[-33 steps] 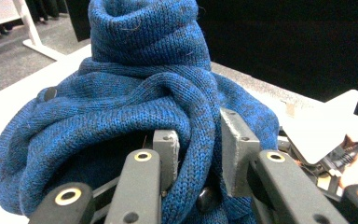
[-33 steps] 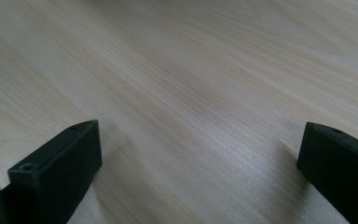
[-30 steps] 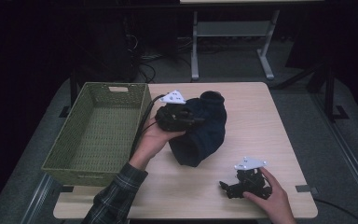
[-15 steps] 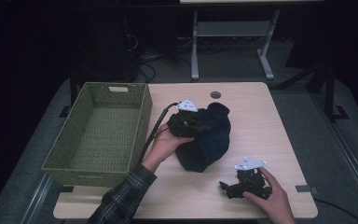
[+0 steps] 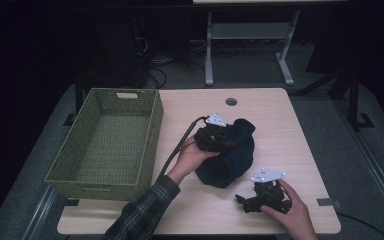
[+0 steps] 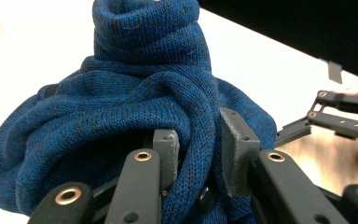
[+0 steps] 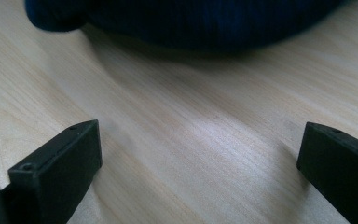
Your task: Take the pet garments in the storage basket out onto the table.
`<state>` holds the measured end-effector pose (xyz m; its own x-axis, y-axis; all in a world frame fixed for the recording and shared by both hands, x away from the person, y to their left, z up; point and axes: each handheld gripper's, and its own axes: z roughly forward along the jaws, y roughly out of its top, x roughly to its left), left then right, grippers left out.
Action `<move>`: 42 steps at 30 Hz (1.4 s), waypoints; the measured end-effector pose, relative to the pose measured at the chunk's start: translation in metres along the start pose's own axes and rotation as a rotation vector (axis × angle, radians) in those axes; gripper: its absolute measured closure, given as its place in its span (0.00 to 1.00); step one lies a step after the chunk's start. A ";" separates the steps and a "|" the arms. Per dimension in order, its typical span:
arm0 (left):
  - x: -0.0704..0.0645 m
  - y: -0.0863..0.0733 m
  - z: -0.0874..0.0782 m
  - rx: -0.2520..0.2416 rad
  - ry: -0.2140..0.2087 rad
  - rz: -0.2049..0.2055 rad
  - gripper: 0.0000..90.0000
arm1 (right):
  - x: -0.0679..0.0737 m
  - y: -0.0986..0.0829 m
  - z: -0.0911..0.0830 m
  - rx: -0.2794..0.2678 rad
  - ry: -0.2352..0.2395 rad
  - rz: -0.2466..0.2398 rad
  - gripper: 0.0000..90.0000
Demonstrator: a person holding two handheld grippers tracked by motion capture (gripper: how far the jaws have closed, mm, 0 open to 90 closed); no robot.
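A dark blue knitted garment (image 5: 232, 155) lies bunched on the wooden table (image 5: 280, 125), right of centre. My left gripper (image 5: 216, 140) rests on its left upper side, shut on a thick fold of the knit (image 6: 200, 154); the grey pads (image 6: 235, 149) squeeze that fold from both sides. My right gripper (image 5: 245, 201) lies low on the table near the front edge, just in front of the garment, with its jaws wide apart and nothing between them. In the right gripper view the garment's blue edge (image 7: 191, 23) lies just ahead of the open jaws.
A green woven basket (image 5: 105, 95) stands empty on the left half of the table. A round cable hole (image 5: 231, 101) sits near the far edge. A metal stand (image 5: 245, 35) and cables are on the floor beyond.
My left gripper has dragged the garment to the right and toward the near side, uncovering the cable hole. The right gripper has stayed put.
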<state>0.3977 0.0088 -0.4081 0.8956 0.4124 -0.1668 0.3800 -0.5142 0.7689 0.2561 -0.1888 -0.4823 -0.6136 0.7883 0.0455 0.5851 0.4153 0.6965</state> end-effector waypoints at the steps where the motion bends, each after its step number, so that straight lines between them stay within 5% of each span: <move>1: 0.000 -0.002 0.008 0.012 -0.003 0.004 0.78 | 0.000 0.000 0.000 -0.001 -0.002 -0.004 0.00; 10: 0.002 -0.011 0.032 0.049 -0.002 0.002 0.76 | 0.000 0.000 0.000 -0.002 -0.001 -0.004 0.00; 17: 0.003 -0.013 0.035 0.051 -0.012 -0.001 0.66 | 0.000 0.000 0.000 -0.002 -0.001 -0.008 0.00; 33: -0.001 -0.005 0.010 0.039 0.031 0.022 0.27 | 0.000 0.000 0.000 -0.002 0.000 -0.006 0.00; 42: -0.004 -0.002 -0.008 0.023 0.054 0.025 0.21 | 0.000 0.000 0.000 0.000 0.002 -0.001 0.00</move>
<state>0.3917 0.0142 -0.4037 0.8912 0.4392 -0.1135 0.3636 -0.5419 0.7577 0.2560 -0.1887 -0.4822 -0.6151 0.7871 0.0461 0.5847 0.4162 0.6963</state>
